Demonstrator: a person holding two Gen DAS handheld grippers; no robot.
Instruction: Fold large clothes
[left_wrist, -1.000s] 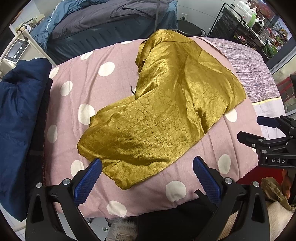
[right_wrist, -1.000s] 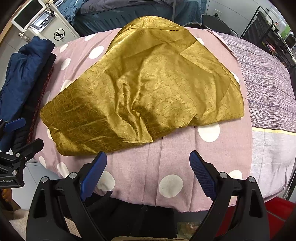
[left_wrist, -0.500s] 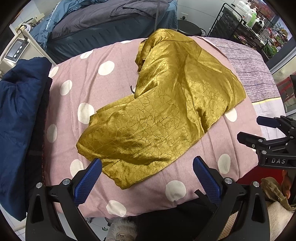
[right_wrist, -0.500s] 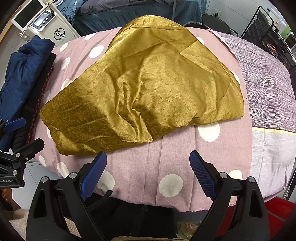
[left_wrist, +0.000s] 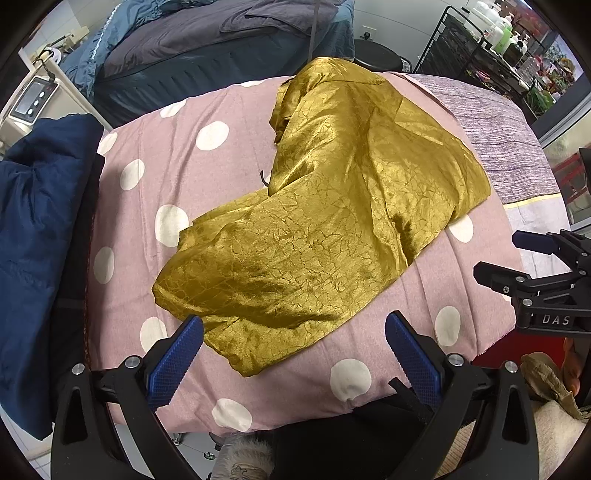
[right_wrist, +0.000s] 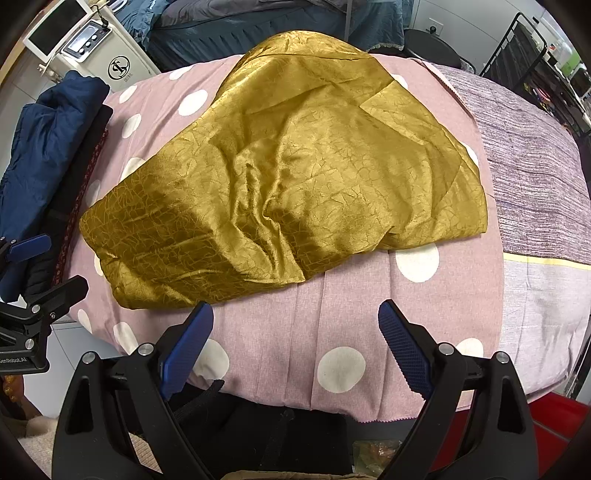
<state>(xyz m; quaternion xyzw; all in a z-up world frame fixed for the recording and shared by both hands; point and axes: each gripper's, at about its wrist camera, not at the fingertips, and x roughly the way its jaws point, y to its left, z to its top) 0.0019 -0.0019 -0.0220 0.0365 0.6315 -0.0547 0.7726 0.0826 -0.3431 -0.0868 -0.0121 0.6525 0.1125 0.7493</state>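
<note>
A shiny golden-yellow garment (left_wrist: 325, 221) lies crumpled and loosely spread on a pink cover with white dots (left_wrist: 177, 155); it also shows in the right wrist view (right_wrist: 295, 184). My left gripper (left_wrist: 293, 343) is open and empty, hovering over the garment's near corner at the table's front edge. My right gripper (right_wrist: 295, 332) is open and empty, just in front of the garment's near hem. The right gripper also shows at the right of the left wrist view (left_wrist: 535, 266), and the left gripper at the left of the right wrist view (right_wrist: 33, 273).
A dark blue garment pile (left_wrist: 33, 229) lies at the left edge of the table. A purple striped cloth (right_wrist: 535, 147) covers the right side. A bed with dark bedding (left_wrist: 207, 40) is behind, a white machine (right_wrist: 88, 44) at far left, a black wire rack (left_wrist: 480, 48) at far right.
Both grippers have crept slightly forward and down towards the garment. The garment has not moved.
</note>
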